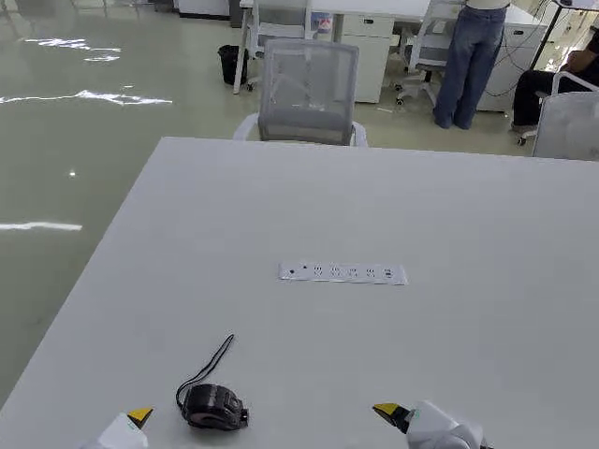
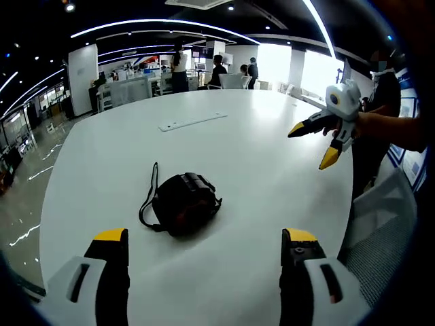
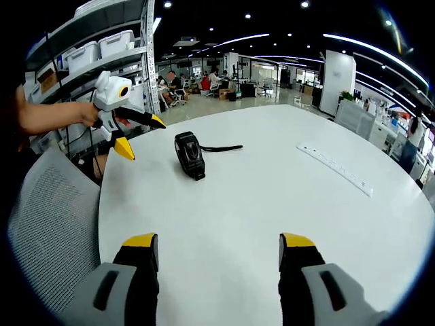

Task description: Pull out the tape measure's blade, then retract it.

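A black tape measure (image 1: 214, 407) with a black wrist strap (image 1: 208, 364) lies near the front edge of the white table (image 1: 374, 206); no blade shows outside its case. My left gripper (image 1: 140, 414) hovers just left of it, open and holding nothing. In the left gripper view the tape measure (image 2: 183, 202) lies a short way ahead of the open left gripper (image 2: 206, 238). My right gripper (image 1: 386, 412) is off to the right, open and apart from the case. In the right gripper view the tape measure (image 3: 189, 154) lies well ahead of the right gripper (image 3: 217, 241).
A white power strip (image 1: 343, 272) lies flat mid-table. A grey mesh chair (image 1: 308, 92) stands at the far table edge. A person in jeans (image 1: 471, 61) stands by desks behind, with another chair (image 1: 567, 123) at the right.
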`<state>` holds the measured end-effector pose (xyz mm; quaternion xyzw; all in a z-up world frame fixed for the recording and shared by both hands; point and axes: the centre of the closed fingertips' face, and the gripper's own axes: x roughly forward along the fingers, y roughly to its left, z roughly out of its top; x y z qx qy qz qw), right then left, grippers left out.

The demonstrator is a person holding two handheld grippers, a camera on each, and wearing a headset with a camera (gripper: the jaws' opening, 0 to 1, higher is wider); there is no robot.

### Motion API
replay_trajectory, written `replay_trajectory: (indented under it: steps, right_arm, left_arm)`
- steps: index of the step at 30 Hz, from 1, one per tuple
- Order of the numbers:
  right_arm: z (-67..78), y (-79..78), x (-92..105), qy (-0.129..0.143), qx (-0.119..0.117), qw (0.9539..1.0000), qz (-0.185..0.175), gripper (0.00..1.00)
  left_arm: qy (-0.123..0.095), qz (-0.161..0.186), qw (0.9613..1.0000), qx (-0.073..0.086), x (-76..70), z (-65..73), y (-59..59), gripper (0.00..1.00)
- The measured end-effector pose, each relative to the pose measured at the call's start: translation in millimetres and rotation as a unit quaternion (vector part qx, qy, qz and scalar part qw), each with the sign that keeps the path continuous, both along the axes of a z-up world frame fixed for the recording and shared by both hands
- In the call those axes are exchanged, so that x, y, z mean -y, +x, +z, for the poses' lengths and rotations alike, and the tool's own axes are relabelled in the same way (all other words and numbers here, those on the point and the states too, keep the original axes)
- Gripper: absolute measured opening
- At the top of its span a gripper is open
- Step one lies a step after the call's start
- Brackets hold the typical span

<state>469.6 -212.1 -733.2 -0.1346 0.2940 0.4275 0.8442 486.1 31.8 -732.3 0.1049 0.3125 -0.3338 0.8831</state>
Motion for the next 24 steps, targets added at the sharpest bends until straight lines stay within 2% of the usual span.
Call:
replay_trajectory:
  steps: [5,15,24]
  right_arm:
    - [-1.0,-9.4,12.2,0.0,-0.004,1.0,-0.006,0.75]
    - [7.8,-23.3,27.2,0.023,-0.005,0.9996,-0.013,0.88]
    - [10.5,-30.3,28.7,0.028,-0.01,0.9995,-0.01,0.94]
  left_arm:
    - [-0.003,-0.02,0.9998,0.005,2.4,2.6,-6.2,0.95]
    - [-0.004,-0.039,0.9992,0.009,3.2,5.4,-15.3,0.99]
    - [-0.004,-0.04,0.9992,0.011,2.0,9.1,-16.4,0.99]
